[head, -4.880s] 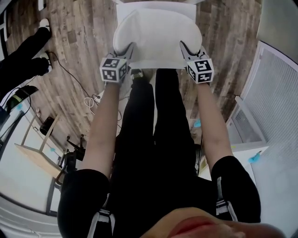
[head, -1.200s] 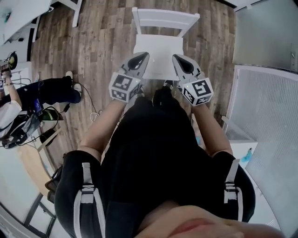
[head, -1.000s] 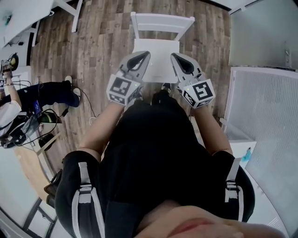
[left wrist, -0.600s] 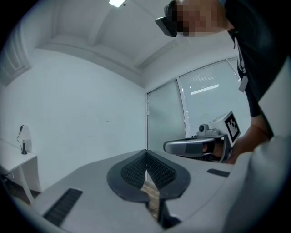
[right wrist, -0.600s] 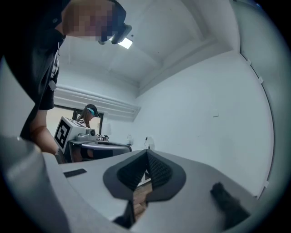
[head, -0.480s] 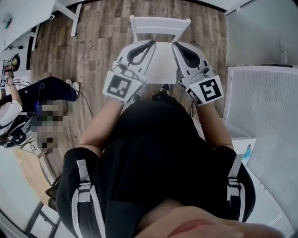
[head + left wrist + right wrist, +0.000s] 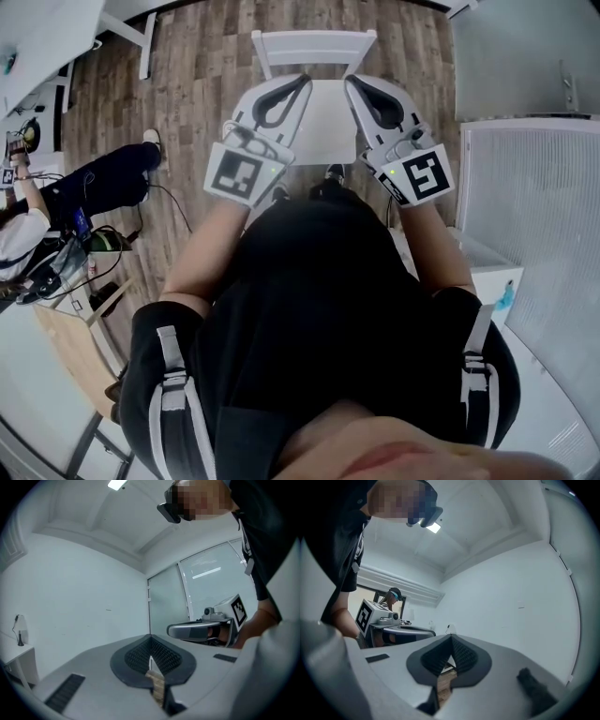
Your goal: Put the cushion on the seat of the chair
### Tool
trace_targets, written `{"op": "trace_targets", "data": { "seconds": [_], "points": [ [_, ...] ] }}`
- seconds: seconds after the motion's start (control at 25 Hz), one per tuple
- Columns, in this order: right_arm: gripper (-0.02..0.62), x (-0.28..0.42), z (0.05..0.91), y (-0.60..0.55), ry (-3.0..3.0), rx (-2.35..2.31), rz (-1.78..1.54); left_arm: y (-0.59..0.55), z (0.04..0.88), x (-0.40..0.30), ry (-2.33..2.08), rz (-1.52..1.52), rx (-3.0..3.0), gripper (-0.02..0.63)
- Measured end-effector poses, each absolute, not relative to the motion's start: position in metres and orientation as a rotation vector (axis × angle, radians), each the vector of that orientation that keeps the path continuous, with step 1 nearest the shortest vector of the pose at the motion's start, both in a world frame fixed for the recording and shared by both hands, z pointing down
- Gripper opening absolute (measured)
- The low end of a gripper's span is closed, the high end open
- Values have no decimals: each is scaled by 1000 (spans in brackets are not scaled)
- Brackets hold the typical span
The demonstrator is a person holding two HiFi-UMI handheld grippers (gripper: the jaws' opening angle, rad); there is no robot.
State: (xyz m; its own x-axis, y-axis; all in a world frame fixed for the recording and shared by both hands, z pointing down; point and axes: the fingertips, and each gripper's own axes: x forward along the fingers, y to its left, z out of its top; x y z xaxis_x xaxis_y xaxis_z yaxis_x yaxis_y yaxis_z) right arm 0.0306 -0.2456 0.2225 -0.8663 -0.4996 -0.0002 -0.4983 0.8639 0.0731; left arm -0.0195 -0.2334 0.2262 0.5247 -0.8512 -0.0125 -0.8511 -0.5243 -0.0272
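Head view, looking steeply down: a white chair (image 7: 314, 42) stands at the upper centre of the frame on a wood floor (image 7: 197, 84). The cushion (image 7: 328, 122) lies flat on its seat, a plain white, roughly square pad with no pattern. Cushion and seat are the same white, so the line between them is hard to make out. The left gripper (image 7: 303, 84) and right gripper (image 7: 353, 84) are raised in front of the wearer's dark torso. They cover the cushion's left and right edges in the picture, and neither touches it. The chair's legs are hidden beneath the seat, and the top of its backrest sits close to the frame's upper edge. Both grippers are clenched and empty: in each gripper view the dark ribbed pads meet with nothing between them, leaving only a thin sliver of floor visible below. Those two views show pale walls and ceiling and the other gripper at the side, but not the cushion. A seated person (image 7: 94, 183) is cut off at the left edge of the head view.
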Motion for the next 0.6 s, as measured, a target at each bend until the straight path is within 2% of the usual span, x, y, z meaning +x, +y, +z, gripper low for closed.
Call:
{"op": "trace_targets", "data": {
  "seconds": [0.6],
  "points": [
    [15, 41, 226, -244, -2997, 826, -104, -226, 224, -11, 1505, 0, -2728, 11]
  ]
}}
